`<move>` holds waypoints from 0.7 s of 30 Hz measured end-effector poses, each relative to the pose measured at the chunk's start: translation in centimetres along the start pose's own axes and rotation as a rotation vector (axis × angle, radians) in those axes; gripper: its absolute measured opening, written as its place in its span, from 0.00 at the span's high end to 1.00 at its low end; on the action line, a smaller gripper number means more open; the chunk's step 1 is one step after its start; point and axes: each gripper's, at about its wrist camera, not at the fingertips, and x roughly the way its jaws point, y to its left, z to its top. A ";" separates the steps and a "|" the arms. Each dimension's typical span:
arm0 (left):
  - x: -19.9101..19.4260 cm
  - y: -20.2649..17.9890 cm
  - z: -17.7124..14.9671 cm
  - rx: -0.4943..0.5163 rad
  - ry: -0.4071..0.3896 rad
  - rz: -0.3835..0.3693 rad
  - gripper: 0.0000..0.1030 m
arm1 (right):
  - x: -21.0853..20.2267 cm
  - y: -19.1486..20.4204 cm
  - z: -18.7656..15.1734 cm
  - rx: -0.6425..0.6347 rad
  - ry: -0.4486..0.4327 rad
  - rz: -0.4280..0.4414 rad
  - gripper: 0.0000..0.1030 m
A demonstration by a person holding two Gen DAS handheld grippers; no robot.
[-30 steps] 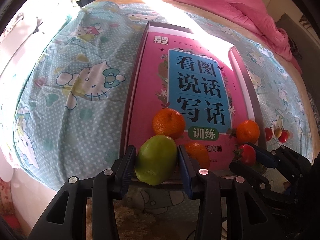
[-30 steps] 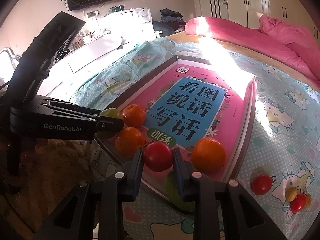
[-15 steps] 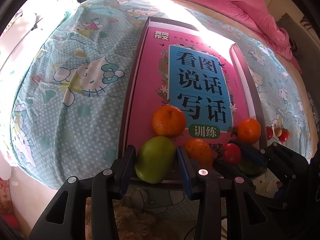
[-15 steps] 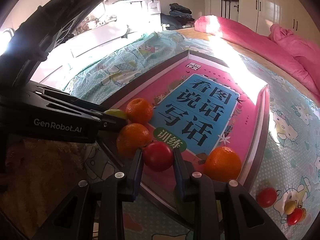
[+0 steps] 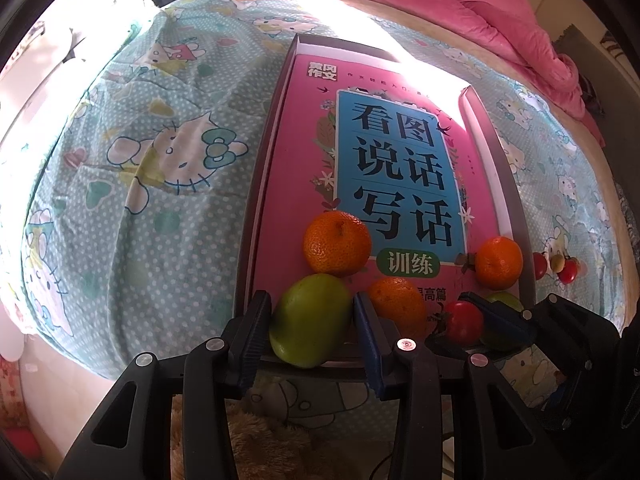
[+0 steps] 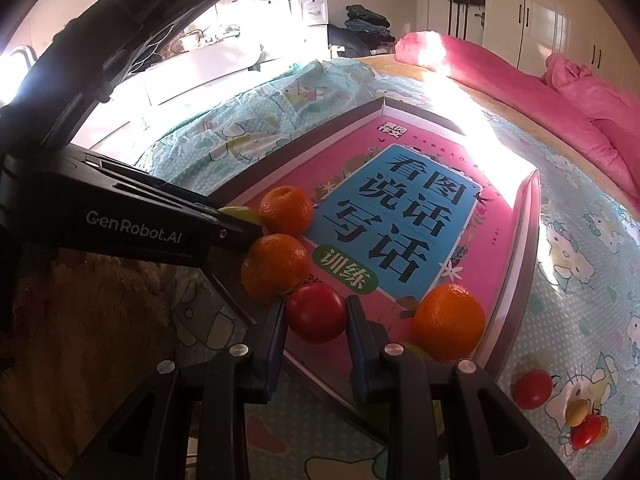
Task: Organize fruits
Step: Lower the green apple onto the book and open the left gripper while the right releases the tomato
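A shallow box tray [image 5: 256,216] with a pink book cover inside lies on the bed. My left gripper [image 5: 312,330] is shut on a green mango [image 5: 310,324] at the tray's near left corner. My right gripper [image 6: 316,314] is shut on a red tomato [image 6: 316,312], also seen in the left wrist view [image 5: 462,320], at the tray's near edge. Three oranges sit in the tray: one [image 5: 337,242] behind the mango, one [image 5: 396,300] between the grippers, one [image 5: 498,261] at the right rim. A second green fruit [image 5: 504,300] lies mostly hidden under the right gripper.
Small tomatoes [image 6: 532,389] and a yellow one [image 6: 576,412] lie on the Hello Kitty bedsheet [image 5: 140,184] right of the tray. A pink quilt [image 5: 500,12] is bunched at the far side. The bed edge and a brown rug [image 6: 80,340] are below the grippers.
Both grippers have moved forward over the tray's near edge, still holding their fruits. The right gripper with the tomato has come closer to the middle orange.
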 end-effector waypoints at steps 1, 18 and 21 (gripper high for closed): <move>0.0 0.0 0.0 0.000 0.000 0.000 0.58 | 0.0 0.1 -0.1 -0.007 0.001 -0.005 0.71; -0.2 -0.1 0.0 0.001 -0.002 -0.002 0.58 | -1.0 -0.4 -0.7 0.034 -0.016 0.039 0.70; -0.3 -0.1 0.0 0.001 -0.003 -0.002 0.58 | -1.3 -0.5 -0.9 0.047 -0.026 0.056 0.69</move>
